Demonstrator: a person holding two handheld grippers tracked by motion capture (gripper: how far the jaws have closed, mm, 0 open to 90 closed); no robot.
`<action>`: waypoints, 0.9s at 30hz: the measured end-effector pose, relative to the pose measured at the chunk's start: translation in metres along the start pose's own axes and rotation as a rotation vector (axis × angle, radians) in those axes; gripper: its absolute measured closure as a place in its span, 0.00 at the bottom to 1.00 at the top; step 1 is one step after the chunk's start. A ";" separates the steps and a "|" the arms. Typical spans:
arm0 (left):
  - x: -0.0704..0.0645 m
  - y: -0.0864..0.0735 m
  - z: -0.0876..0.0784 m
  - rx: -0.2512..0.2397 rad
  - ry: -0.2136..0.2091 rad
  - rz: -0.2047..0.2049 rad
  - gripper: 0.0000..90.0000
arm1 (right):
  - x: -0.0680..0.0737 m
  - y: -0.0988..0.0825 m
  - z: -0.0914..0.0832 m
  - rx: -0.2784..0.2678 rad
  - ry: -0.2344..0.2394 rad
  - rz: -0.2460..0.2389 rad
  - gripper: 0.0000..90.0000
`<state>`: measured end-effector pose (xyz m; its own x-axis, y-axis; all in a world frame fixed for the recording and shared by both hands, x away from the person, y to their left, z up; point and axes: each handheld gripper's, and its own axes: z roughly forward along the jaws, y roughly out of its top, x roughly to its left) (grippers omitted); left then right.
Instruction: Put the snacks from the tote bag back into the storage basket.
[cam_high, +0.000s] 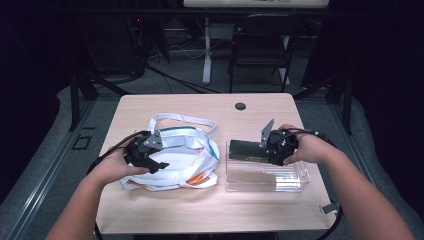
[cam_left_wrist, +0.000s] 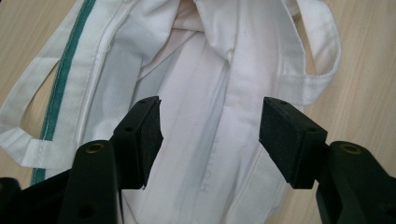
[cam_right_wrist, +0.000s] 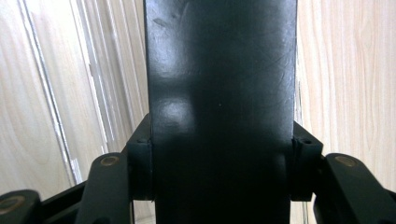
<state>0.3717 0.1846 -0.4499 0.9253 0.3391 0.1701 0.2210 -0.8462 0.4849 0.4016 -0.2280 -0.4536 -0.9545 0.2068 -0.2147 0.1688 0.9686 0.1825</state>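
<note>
Flat black glossy slab (cam_right_wrist: 219, 112) clamped in right claw (cam_high: 270, 146), apparently over clear plastic bin (cam_high: 295, 182). Left claw (cam_left_wrist: 210, 135) agape, empty, above white cloth tote (cam_left_wrist: 196, 56). Next: lower slab, release.

table (cam_high: 150, 212): light wood | on it: white bag (cam_high: 187, 167), clear box (cam_high: 295, 184)

Light wooden table (cam_high: 165, 205) with a round cable hole (cam_high: 240, 106), grey carpet floor (cam_high: 45, 150), black folding chair (cam_high: 261, 47) behind, white desk leg (cam_high: 206, 50), dark surroundings
</note>
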 end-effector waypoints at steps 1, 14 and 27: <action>0.000 0.000 0.000 -0.001 -0.001 0.000 0.43 | 0.000 0.000 0.001 -0.003 0.002 0.003 0.47; 0.001 -0.002 0.003 -0.002 0.001 -0.004 0.43 | -0.002 -0.001 0.014 0.017 0.012 0.002 0.47; 0.001 -0.005 0.006 0.005 -0.006 -0.008 0.43 | -0.005 -0.004 0.031 0.034 0.009 0.012 0.47</action>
<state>0.3729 0.1866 -0.4575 0.9253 0.3431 0.1616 0.2293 -0.8455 0.4822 0.4130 -0.2287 -0.4829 -0.9546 0.2170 -0.2039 0.1882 0.9704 0.1517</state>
